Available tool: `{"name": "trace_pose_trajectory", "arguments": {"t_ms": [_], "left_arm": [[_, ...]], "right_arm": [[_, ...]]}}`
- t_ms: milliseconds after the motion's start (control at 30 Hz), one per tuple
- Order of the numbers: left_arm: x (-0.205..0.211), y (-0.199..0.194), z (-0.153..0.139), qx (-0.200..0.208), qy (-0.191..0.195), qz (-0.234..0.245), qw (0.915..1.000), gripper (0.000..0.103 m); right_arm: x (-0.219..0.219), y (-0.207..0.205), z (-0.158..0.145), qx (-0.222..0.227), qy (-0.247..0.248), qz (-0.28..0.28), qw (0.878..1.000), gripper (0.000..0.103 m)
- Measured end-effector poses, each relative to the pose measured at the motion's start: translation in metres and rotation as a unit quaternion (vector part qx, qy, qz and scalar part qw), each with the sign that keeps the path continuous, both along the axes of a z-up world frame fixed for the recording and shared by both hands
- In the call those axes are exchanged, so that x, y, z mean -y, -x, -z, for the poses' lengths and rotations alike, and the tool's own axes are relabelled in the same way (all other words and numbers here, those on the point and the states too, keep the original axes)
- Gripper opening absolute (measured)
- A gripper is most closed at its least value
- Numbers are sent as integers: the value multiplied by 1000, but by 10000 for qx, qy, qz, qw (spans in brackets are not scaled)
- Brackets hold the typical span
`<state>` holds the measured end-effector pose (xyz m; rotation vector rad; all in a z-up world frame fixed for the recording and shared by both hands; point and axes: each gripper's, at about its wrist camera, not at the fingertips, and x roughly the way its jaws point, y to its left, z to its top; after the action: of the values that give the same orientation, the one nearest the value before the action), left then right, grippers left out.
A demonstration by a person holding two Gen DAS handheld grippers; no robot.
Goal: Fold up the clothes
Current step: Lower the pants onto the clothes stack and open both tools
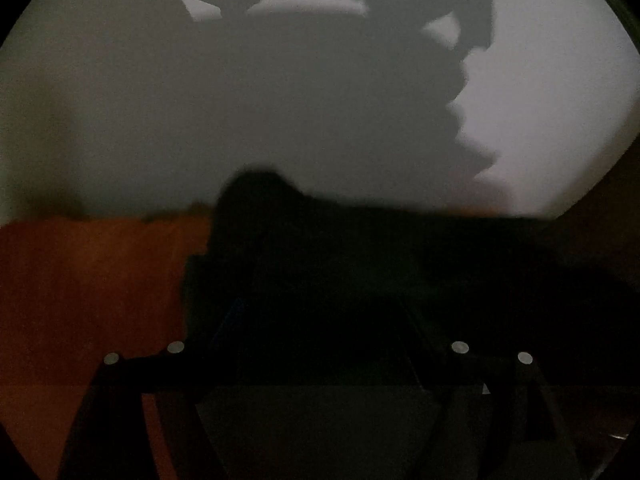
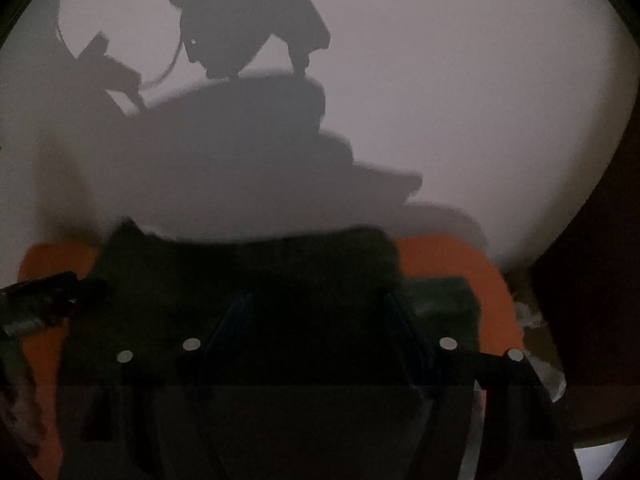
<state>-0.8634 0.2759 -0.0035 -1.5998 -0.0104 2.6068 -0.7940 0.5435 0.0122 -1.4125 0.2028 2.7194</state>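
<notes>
A dark garment [image 1: 360, 240] lies bunched on an orange mat [image 1: 88, 280], seen dimly in the left wrist view. My left gripper [image 1: 320, 320] hangs over it with its fingers [image 1: 230, 320] wide apart, and I see no cloth pinched. In the right wrist view the same dark garment [image 2: 248, 264] covers the middle of the orange mat [image 2: 448, 260]. My right gripper [image 2: 316, 312] is above it, fingers [image 2: 400, 316] apart and open. The other gripper's dark tip [image 2: 40, 300] shows at the left edge. Both views are very dark, so folds are hard to read.
A white surface [image 2: 460, 100] stretches beyond the mat, crossed by large shadows of the hands and grippers. A dark green folded item [image 2: 440, 300] lies on the mat's right side. Crumpled clear plastic [image 2: 536, 320] sits at the mat's right edge.
</notes>
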Motion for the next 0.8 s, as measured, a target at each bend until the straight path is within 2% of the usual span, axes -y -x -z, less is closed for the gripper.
{"name": "trace_pose_trajectory", "arguments": {"t_ms": [33,67,167,233,267,300,367,400,433,533,667,800], "left_arm": [[-7,4,12,20,112,-24,9999,79],[-7,5,17,-86,95,-41,9999,80],[0,2,22,-190,5,-63,9998,81],[4,-1,23,-209,-36,-57,9998,81],[7,-7,20,-220,-17,-38,9998,81],[13,-12,15,-222,14,-11,9998,81],[16,-17,8,-152,114,60,9998,81],[15,-18,4,-82,169,98,9998,81],[18,-19,-1,26,187,119,9998,81],[36,-29,-22,350,56,111,9993,81],[65,-52,-52,670,-180,2,9976,81],[78,-77,-86,776,-159,246,9966,81]], "right_arm": [[0,2,5,31,61,-27,10000,66],[-4,-1,7,17,211,-39,9998,66],[-4,23,20,-86,468,-153,9987,66],[0,18,31,-97,572,-232,9980,68],[-1,10,24,-96,663,-238,9975,70],[-5,6,22,-44,839,-168,9963,71],[-9,3,24,176,1075,45,9940,80],[-11,1,21,373,1264,200,9911,81],[-12,-3,12,530,1356,366,9887,81],[-3,-26,-22,759,1225,717,9870,78],[35,-64,-77,730,633,621,9934,78],[82,-90,-117,895,380,428,9943,78]]}}
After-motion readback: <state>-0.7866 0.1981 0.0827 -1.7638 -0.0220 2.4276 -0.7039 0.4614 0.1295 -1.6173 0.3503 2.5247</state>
